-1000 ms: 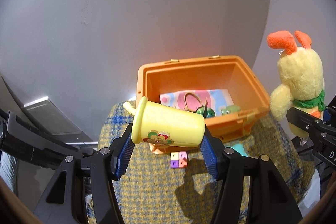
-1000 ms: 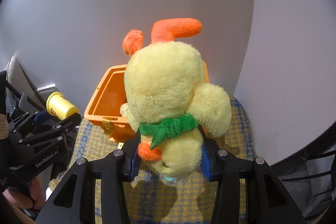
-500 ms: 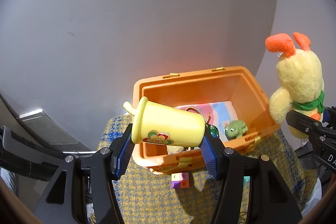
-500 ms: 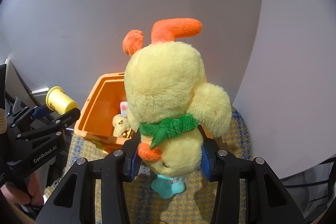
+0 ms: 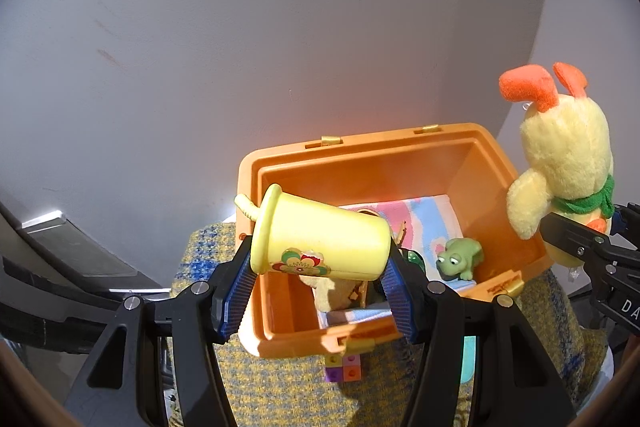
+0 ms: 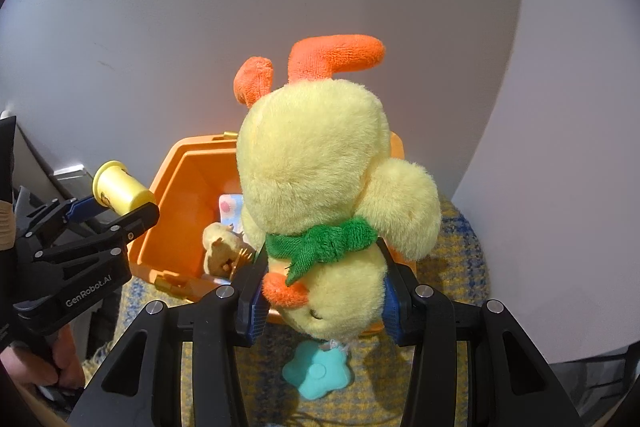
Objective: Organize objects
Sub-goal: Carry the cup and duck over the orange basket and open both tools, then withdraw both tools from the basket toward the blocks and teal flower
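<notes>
My left gripper (image 5: 320, 283) is shut on a yellow toy cup (image 5: 324, 243) lying sideways, its lid and straw to the left, held over the near left part of an open orange box (image 5: 360, 163). My right gripper (image 6: 322, 297) is shut on a yellow plush duck (image 6: 316, 171) held upside down, orange feet up and green scarf low, above the box's right side (image 6: 180, 187). In the left wrist view the duck (image 5: 564, 155) hangs at the right. Inside the box lie a green frog (image 5: 460, 259), a pastel cloth (image 5: 424, 223) and a tan plush (image 5: 332, 295).
The box stands on a yellow and blue woven cloth (image 5: 280, 387). On that cloth in front of the box lie a purple and orange cube block (image 5: 342, 367) and a teal flower-shaped toy (image 6: 318, 375). A grey wall rises close behind. A hand (image 6: 48, 367) holds the left gripper's handle.
Both grippers have moved forward toward the box, so the cup now hangs over its interior and the duck over its right side. The grips have stayed the same.
</notes>
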{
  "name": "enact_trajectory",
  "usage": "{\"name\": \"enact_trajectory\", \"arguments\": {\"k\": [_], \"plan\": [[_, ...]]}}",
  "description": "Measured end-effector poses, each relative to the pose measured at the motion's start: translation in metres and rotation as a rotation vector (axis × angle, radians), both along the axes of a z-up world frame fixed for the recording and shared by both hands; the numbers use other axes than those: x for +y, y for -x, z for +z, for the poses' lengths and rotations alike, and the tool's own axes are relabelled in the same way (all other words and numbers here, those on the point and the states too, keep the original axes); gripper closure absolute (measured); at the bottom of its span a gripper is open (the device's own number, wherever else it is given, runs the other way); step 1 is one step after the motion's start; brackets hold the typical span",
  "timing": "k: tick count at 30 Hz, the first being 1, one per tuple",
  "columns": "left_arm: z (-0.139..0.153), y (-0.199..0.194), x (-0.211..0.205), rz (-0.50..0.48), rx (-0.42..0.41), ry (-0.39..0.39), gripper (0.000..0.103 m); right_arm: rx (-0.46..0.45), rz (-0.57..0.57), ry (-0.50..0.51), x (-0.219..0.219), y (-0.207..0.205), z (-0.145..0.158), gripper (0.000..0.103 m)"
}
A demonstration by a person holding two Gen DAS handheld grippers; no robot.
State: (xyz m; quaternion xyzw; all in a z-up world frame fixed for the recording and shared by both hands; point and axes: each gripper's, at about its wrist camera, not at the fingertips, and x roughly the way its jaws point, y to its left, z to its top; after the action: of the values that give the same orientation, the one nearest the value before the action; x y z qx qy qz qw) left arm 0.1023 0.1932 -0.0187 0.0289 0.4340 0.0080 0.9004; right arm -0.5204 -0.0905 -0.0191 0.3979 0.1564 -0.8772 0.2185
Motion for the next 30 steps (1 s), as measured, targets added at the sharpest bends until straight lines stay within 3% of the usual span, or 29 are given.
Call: {"name": "enact_trajectory", "arguments": {"k": [15, 17, 18, 20, 21, 22, 24, 26, 30], "plan": [[-0.018, -0.019, 0.005, 0.001, 0.036, 0.012, 0.045, -0.035, -0.019, -0.004, -0.024, 0.038, -0.026, 0.056], [-0.017, -0.020, 0.007, 0.006, 0.042, 0.011, 0.040, -0.038, -0.022, -0.006, -0.026, 0.040, -0.028, 0.054], [-0.017, -0.019, 0.008, 0.016, 0.044, 0.010, 0.029, -0.031, -0.026, -0.006, -0.027, 0.040, -0.028, 0.052], [-0.015, -0.017, 0.010, 0.037, 0.037, 0.006, 0.011, -0.019, -0.038, -0.011, -0.028, 0.040, -0.027, 0.037], [-0.013, -0.015, 0.011, 0.047, 0.027, 0.008, 0.007, -0.005, -0.045, -0.010, -0.029, 0.039, -0.026, 0.025], [-0.011, -0.014, 0.012, 0.053, 0.023, 0.006, 0.006, 0.016, -0.055, -0.013, -0.029, 0.038, -0.023, 0.017], [-0.007, -0.010, 0.012, 0.067, 0.021, -0.008, 0.002, 0.046, -0.067, -0.023, -0.028, 0.033, -0.020, 0.014], [-0.006, -0.011, 0.013, 0.075, 0.017, -0.021, 0.001, 0.067, -0.078, -0.036, 0.011, 0.024, -0.014, 0.013], [0.001, 0.000, 0.011, 0.079, 0.005, -0.049, 0.001, 0.106, -0.089, -0.050, 0.017, 0.014, 0.004, 0.012]]}}
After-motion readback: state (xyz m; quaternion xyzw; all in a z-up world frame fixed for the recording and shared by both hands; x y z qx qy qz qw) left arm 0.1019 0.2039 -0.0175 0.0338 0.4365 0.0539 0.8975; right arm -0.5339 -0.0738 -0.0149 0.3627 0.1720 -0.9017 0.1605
